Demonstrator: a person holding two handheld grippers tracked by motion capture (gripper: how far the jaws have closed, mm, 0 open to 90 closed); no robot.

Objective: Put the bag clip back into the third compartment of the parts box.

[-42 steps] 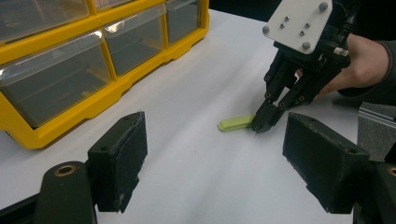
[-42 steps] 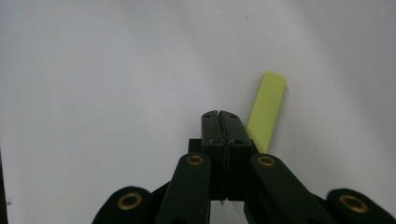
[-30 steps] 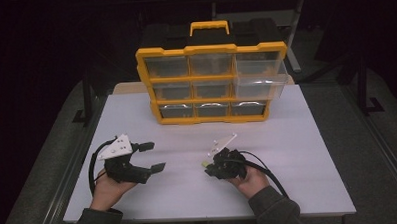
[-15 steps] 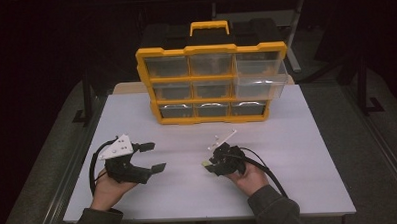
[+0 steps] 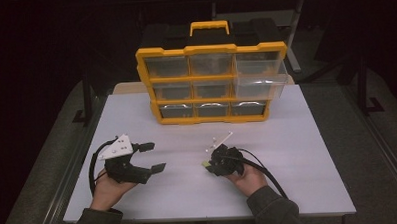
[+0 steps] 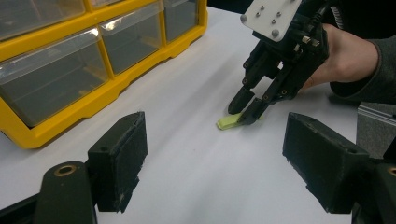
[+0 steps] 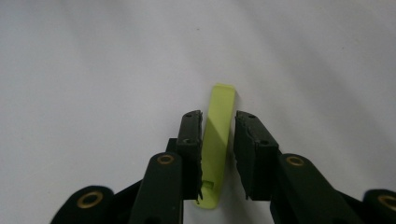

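A person sits at a white table [image 5: 288, 154], a two-jaw gripper in each hand. The right gripper [image 7: 218, 154] points down at a small flat yellow-green strip [image 7: 218, 135] lying on the table in front of the person, well short of the yellow drawer organizer [image 5: 210, 81] at the far side. Its black jaws straddle the strip lengthwise. Over the last second they opened a little and have just been closing again; the left jaw now lies against the strip's edge, while a thin gap shows at the right one, so the pinch looks not quite made. In the left gripper view the same jaw tips [image 6: 245, 107] touch down on the strip [image 6: 229, 122], which lies flat on the table. The hand itself has barely shifted. This reads as a second try at a grip on a thin, hard-to-lift piece. The left gripper [image 5: 150, 157] rests to the left, jaws spread wide and empty
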